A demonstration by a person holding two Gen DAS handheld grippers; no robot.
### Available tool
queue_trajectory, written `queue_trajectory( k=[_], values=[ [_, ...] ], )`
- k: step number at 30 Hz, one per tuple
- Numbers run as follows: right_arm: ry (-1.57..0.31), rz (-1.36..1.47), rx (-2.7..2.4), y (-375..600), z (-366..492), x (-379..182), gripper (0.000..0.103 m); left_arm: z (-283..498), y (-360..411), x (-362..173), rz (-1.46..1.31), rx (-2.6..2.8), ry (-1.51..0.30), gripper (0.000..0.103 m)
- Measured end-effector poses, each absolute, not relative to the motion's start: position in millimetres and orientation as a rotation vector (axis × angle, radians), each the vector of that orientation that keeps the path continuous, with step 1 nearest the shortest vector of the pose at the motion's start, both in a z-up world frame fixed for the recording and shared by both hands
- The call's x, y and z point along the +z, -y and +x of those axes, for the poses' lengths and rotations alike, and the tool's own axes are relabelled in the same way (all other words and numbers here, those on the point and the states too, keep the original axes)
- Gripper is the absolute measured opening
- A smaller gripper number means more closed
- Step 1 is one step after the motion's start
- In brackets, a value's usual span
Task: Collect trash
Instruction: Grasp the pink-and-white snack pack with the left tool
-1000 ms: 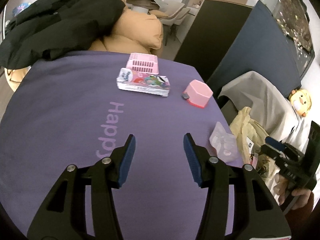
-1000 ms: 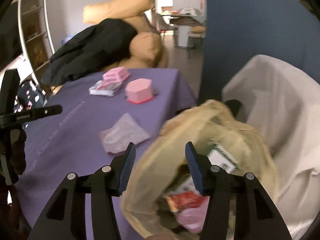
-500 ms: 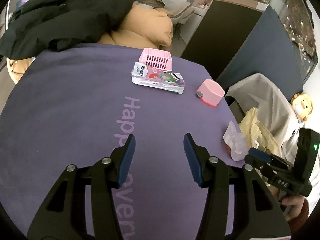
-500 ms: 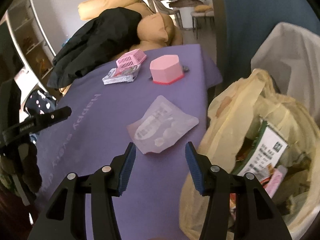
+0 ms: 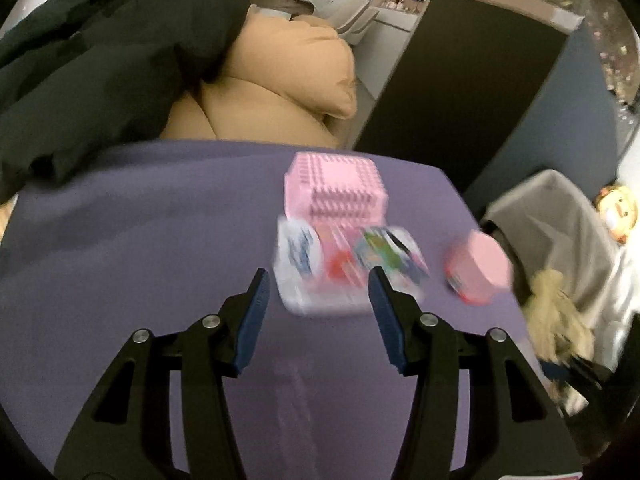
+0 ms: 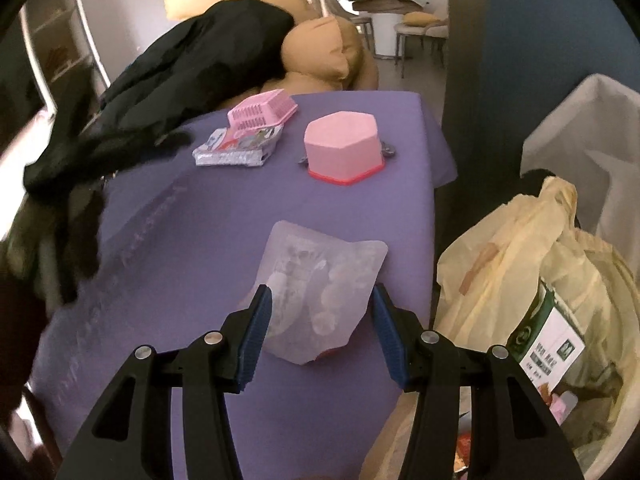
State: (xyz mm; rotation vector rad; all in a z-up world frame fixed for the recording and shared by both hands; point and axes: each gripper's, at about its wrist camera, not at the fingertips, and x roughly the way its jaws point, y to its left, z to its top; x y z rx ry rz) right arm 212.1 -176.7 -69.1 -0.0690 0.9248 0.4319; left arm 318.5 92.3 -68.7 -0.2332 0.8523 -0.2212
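Jaws of the right gripper [image 6: 320, 312] stand wide, astride a clear crinkled plastic pouch [image 6: 320, 280] on the purple surface [image 6: 192, 232] — best lowered squarely, then closed; left gripper [image 5: 318, 294] likewise open, empty.

Motion blur smears the colourful snack packet [image 5: 348, 268] and pink hexagonal box [image 5: 480, 268], leaving the packet's print unreadable.

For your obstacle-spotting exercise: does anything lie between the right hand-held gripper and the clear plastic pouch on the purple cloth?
Nothing visible does. The right hand-held gripper is open, its blue pads either side of the near end of the clear plastic pouch, which lies flat on the purple cloth. The pink hexagonal box sits farther back, apart from it.
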Motion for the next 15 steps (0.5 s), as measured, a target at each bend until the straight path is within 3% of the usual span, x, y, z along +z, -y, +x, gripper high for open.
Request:
queue_trajectory(
  k=[7,9,10,13,15],
  values=[
    [-0.924,-0.144,0.446,174.2,202.8,-70.6,0.049,363.6,-88.1,-86.9,-0.222,-0.155,-0.935,0.047],
    [-0.933,-0.159,0.437,171.8,202.1,-70.7,0.049,359.1,-79.8,-85.4,-0.200,-0.176,-0.957,0.036],
    [-0.939,-0.164,0.424,169.9,202.2,-70.5,0.049,353.8,-75.4,-84.9,-0.180,-0.172,-0.963,0.022],
    [-0.937,-0.183,0.412,164.9,199.9,-71.1,0.051,333.6,-67.6,-85.5,-0.164,-0.182,-0.969,0.012],
    [-0.925,-0.190,0.436,165.0,196.7,-71.5,0.052,315.8,-65.7,-85.9,-0.181,-0.195,-0.973,0.011]
  ],
)
